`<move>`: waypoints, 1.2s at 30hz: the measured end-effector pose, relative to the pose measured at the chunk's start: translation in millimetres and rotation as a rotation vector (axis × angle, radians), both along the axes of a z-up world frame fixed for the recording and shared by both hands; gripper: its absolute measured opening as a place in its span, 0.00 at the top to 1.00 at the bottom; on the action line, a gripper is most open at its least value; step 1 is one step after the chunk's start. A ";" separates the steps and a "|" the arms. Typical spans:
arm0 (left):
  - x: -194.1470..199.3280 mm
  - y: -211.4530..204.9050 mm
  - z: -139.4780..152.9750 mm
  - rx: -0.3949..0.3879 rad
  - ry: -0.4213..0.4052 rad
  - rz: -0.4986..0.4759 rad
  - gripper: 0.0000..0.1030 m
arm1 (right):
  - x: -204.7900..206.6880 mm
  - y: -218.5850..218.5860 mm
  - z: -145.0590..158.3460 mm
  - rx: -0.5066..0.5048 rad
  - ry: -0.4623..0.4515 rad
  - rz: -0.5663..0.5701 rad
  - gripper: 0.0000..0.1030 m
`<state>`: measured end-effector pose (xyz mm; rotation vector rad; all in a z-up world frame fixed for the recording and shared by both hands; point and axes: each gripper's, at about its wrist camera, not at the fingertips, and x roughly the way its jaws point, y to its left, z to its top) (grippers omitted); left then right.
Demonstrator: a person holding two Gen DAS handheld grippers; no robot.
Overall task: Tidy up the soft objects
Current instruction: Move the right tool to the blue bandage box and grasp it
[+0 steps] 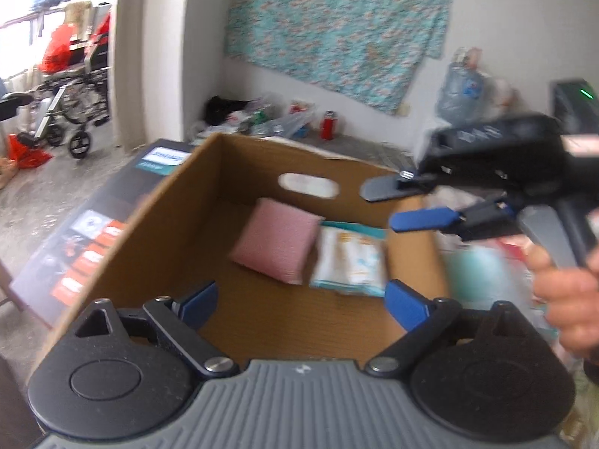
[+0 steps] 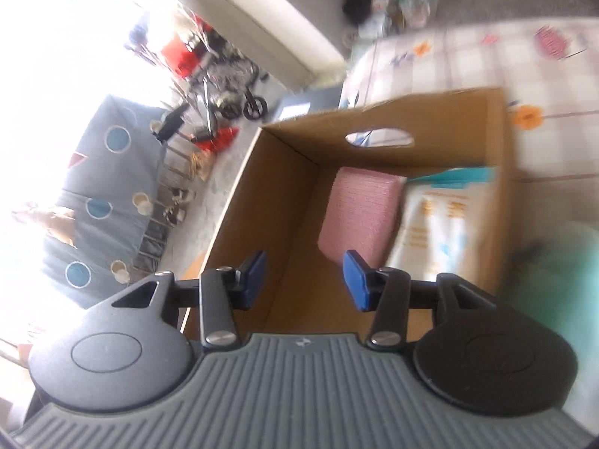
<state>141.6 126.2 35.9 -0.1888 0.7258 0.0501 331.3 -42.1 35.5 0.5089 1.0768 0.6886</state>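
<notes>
An open cardboard box (image 1: 179,224) stands on a checked, flower-printed cloth (image 2: 468,63), with an oval hand-hole (image 1: 309,186) cut in its far wall. Two soft things lie on its floor, side by side and touching: a pink cushion (image 1: 275,245) tilted against the far wall, and at its 3 o'clock a white and teal soft pack (image 1: 350,260) with orange print. In the right wrist view the same pair shows, the cushion (image 2: 363,213) toward 12 o'clock of the jaws and the pack (image 2: 445,224) toward 2 o'clock, close against the box's right wall.

The left gripper (image 1: 301,299) hangs over the near edge of the box, pointing down into it; its blue-padded jaws stand wide apart with nothing between them. The right gripper (image 1: 393,205) reaches in from 3 o'clock above the box's right rim, carried by a hand (image 1: 565,280) on its handle. Its jaws are partly apart, one grey finger above one blue pad, and they hold nothing; from its own camera the right gripper (image 2: 303,280) shows the same gap with only the box floor behind it. That view is blurred.

At 9 o'clock of the box lies a dark printed carton (image 1: 93,232). On the far wall hangs a teal patterned cloth (image 1: 337,26), with a red can (image 1: 328,125) on the floor below, and a wheelchair (image 1: 75,104) stands by the bright doorway at 10 o'clock.
</notes>
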 end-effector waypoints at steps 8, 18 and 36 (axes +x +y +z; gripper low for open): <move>-4.9 -79.0 -0.2 -0.077 -0.037 -0.223 0.03 | -116.4 -149.2 11.5 -0.034 -0.115 -0.233 0.51; 11.7 -211.3 -12.5 -0.085 -0.061 -0.448 0.03 | -199.8 -314.3 12.4 -0.287 -0.209 -0.553 0.51; 72.2 -355.1 -62.5 -0.106 -0.004 -0.593 0.68 | -27.9 -421.0 -46.9 -0.421 -0.083 -0.450 0.54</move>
